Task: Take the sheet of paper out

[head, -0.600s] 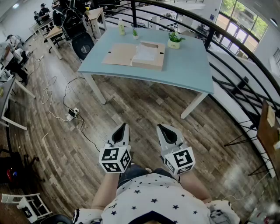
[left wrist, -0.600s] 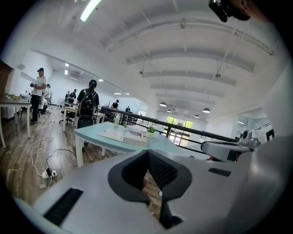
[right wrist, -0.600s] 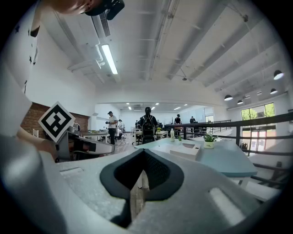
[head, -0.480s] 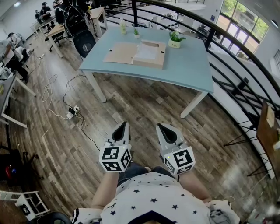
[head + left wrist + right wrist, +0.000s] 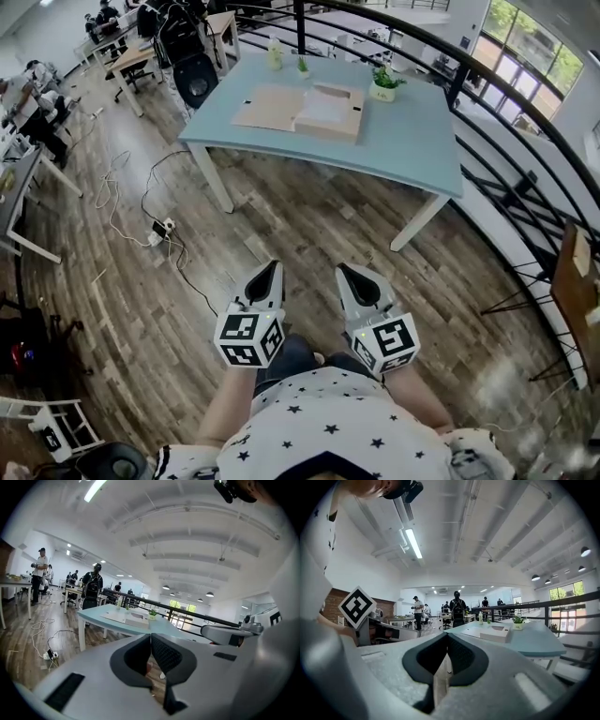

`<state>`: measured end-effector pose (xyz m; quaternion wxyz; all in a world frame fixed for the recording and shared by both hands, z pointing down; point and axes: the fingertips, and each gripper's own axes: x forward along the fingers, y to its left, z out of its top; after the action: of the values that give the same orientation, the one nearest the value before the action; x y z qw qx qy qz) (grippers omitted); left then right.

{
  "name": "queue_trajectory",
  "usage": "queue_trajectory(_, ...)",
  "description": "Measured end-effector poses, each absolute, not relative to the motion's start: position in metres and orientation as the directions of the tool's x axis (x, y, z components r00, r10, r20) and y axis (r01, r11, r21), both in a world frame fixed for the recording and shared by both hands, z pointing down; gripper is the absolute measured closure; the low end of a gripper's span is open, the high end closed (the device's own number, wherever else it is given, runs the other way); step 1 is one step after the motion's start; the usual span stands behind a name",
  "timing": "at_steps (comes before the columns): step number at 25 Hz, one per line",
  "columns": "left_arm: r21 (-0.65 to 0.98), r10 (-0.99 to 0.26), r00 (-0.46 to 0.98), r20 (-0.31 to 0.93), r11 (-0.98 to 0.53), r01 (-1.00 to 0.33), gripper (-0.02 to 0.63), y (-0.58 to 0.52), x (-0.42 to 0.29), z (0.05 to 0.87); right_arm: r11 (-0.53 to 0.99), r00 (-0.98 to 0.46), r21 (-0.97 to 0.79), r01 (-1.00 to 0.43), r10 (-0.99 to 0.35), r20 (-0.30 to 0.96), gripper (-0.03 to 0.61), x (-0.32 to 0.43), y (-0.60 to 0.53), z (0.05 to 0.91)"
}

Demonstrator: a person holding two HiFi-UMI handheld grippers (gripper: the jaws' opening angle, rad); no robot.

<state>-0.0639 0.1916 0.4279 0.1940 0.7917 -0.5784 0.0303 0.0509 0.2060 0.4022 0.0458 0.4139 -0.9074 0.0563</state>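
The wood-plank floor (image 5: 309, 234) of an open office spreads out under the person, and a curved black railing (image 5: 506, 122) runs off to the right of both grippers. Nearest, side by side just in front of the person's waist, are the left gripper (image 5: 271, 269) and the right gripper (image 5: 350, 273). Each has its jaws pressed together with nothing between them. Both point forward and slightly down toward the table, a carrying posture that suits an approach rather than any work.

To the left of the left gripper, a power strip (image 5: 161, 228) and its cables lie on the planks, off the straight line ahead. Well ahead of both gripper tips stands a pale blue table (image 5: 403, 150). On it a shallow cardboard box (image 5: 330, 133) lies open. Its lid flap (image 5: 267, 108) is folded flat to the left, so the inside is exposed from above.

The white sheet of paper (image 5: 323, 105) rests inside that box, far out of reach. Beyond the box, at the table's far edge, stand a small potted plant (image 5: 382, 86) and a bottle (image 5: 275, 52). The jaws will need to open before either gripper can pinch the sheet.
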Motion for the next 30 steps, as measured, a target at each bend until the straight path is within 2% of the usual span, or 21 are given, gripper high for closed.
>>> queue_trajectory(3,0.279,-0.901,0.333,0.277,-0.256,-0.926,0.607,0.192,-0.065,0.428,0.656,-0.659,-0.074,-0.751,-0.739,0.14,0.572,0.048,0.206,0.404)
queue_trajectory(8,0.267,-0.9,0.341,0.271,-0.27,-0.925,0.566,0.178,-0.064,0.424,0.661,-0.663,-0.077,-0.747,-0.731,0.159,0.549,0.048,0.19,0.407)
queue_trajectory(21,0.251,-0.895,0.377,0.238,-0.319,-0.914,0.465,0.093,-0.078,0.424,0.662,-0.661,-0.068,-0.747,-0.727,0.186,0.462,0.031,0.107,0.421)
queue_trajectory(30,0.258,-0.879,0.41,0.244,-0.349,-0.901,0.454,0.016,-0.094,0.417,0.642,-0.641,-0.065,-0.764,-0.742,0.198,0.4,0.015,0.033,0.412)
